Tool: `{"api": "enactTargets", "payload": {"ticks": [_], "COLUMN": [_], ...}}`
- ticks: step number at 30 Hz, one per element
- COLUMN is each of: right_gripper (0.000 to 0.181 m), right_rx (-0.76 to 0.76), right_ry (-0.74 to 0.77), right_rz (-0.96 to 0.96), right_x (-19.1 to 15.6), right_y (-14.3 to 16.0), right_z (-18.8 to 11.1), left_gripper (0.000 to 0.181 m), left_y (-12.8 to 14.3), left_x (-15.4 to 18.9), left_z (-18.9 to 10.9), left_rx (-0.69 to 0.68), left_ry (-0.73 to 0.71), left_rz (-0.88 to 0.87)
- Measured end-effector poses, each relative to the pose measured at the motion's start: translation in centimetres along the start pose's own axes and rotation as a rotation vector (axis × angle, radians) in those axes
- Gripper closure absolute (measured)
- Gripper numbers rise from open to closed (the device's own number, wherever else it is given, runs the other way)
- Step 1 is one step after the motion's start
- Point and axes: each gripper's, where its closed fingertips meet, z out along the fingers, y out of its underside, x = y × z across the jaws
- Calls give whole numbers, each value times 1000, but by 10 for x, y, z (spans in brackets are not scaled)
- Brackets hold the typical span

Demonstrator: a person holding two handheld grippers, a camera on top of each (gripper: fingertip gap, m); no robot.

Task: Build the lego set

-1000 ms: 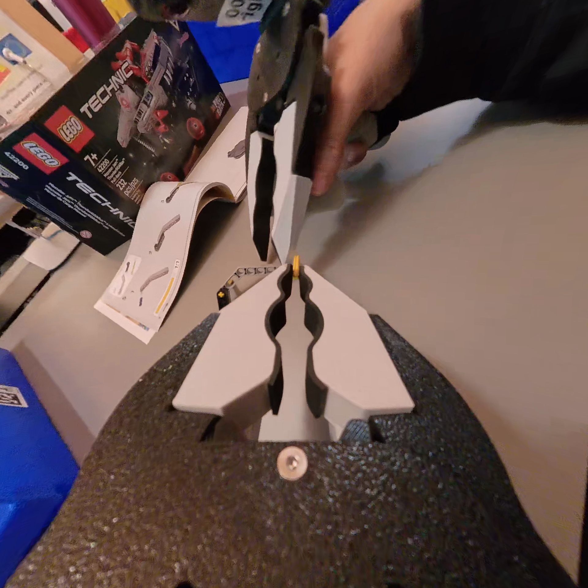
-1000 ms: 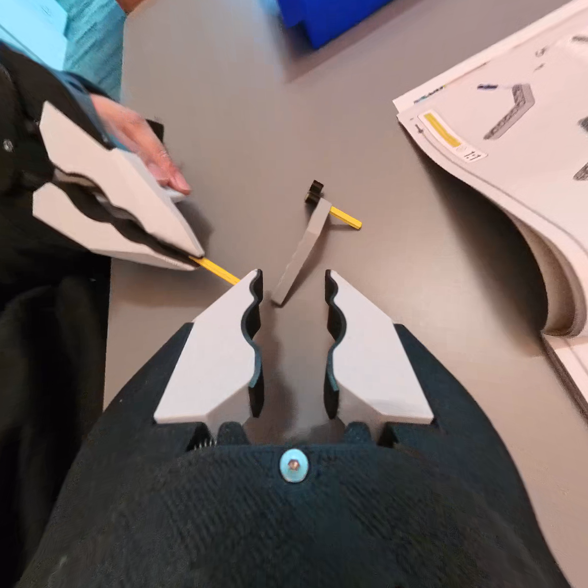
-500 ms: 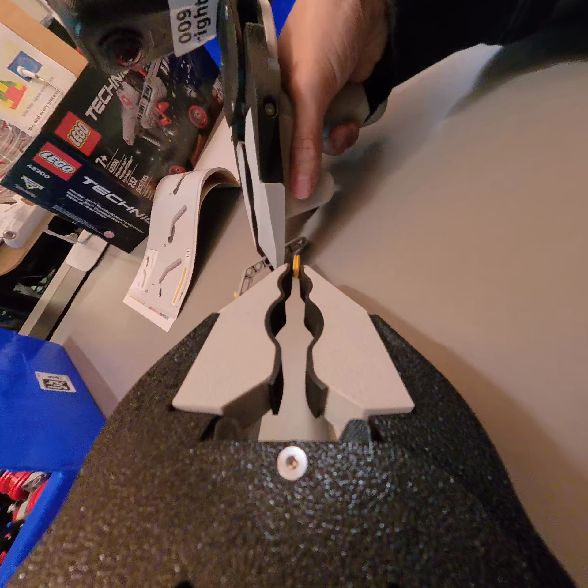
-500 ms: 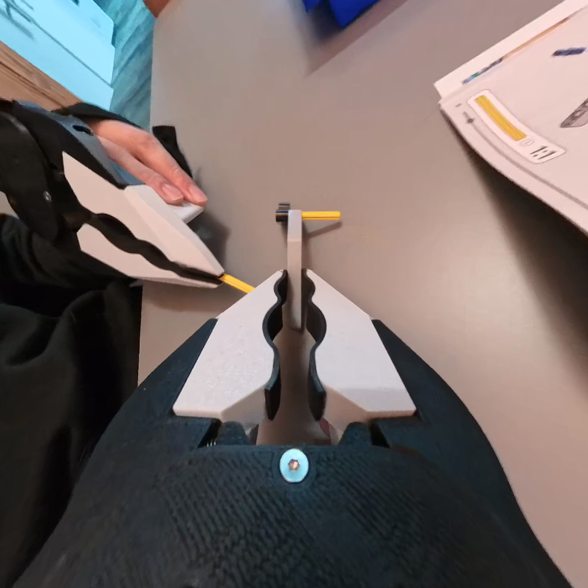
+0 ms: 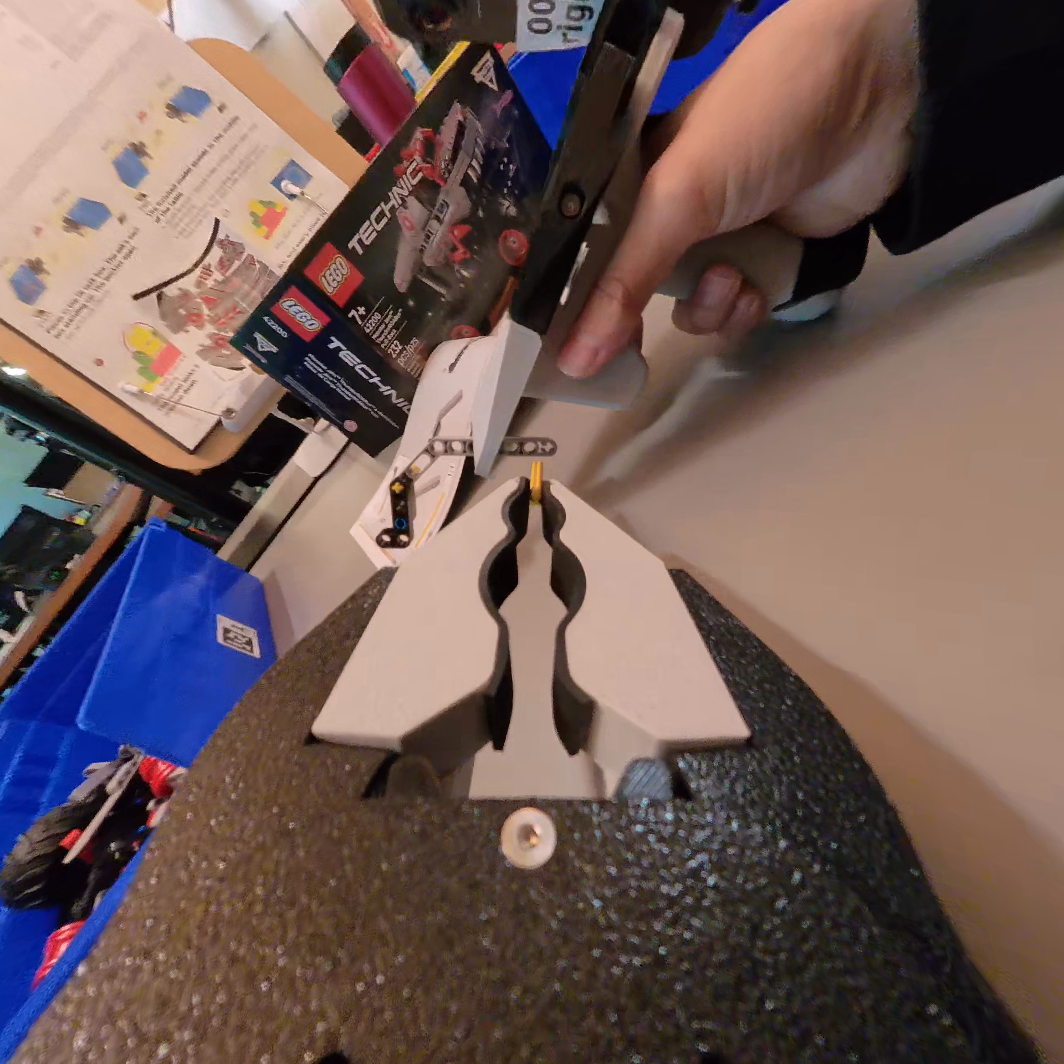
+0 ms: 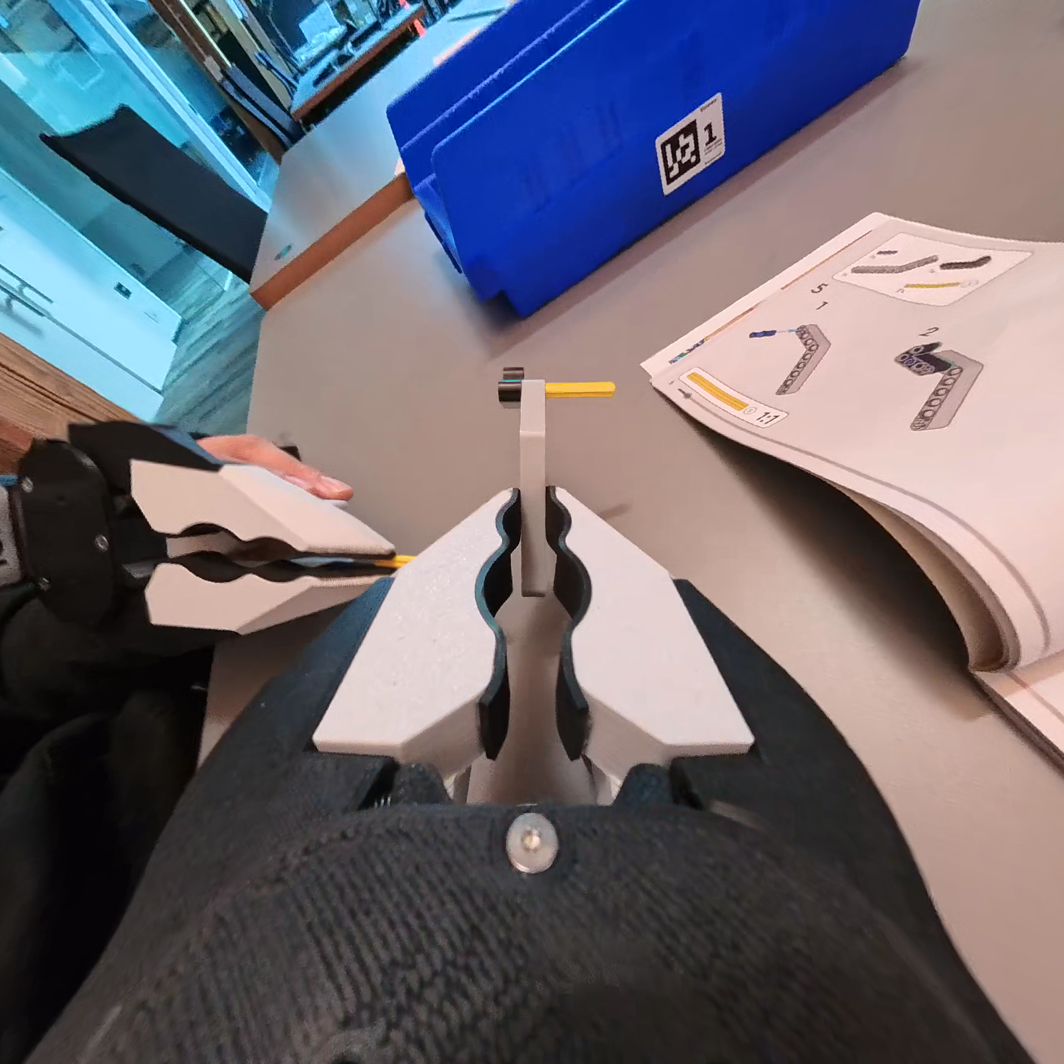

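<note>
Right tool clamps our grey beam, left tool pinches yellow axle, above tabletop.

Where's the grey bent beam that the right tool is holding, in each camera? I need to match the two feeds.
Left wrist view: grey bent beam, upper centre, pinched by the right tool.
Right wrist view: centre, edge-on between that tool's fingers.
Shared landmark: the open instruction booklet on the table.
</note>
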Motion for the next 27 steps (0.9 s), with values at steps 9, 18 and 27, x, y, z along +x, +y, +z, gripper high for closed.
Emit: {"api": "enactTargets", "payload": {"ticks": [9, 18, 27], "right_gripper": [175, 175, 175], "right_rx": [30, 29, 132], "right_ry": [-44, -26, -58], "right_rz": [46, 19, 148], "right_x": [-6, -10, -8], "right_y": [-3, -3, -14], "right_z": [3, 6, 5], "left_gripper": [180, 180, 180], "left_y": [1, 1, -3], "left_x": [7, 2, -5], "left_z": [3, 3, 6], "left_rx": [-35, -43, -64], "left_ry": [-30, -62, -120], "left_rz": [140, 134, 16]}}
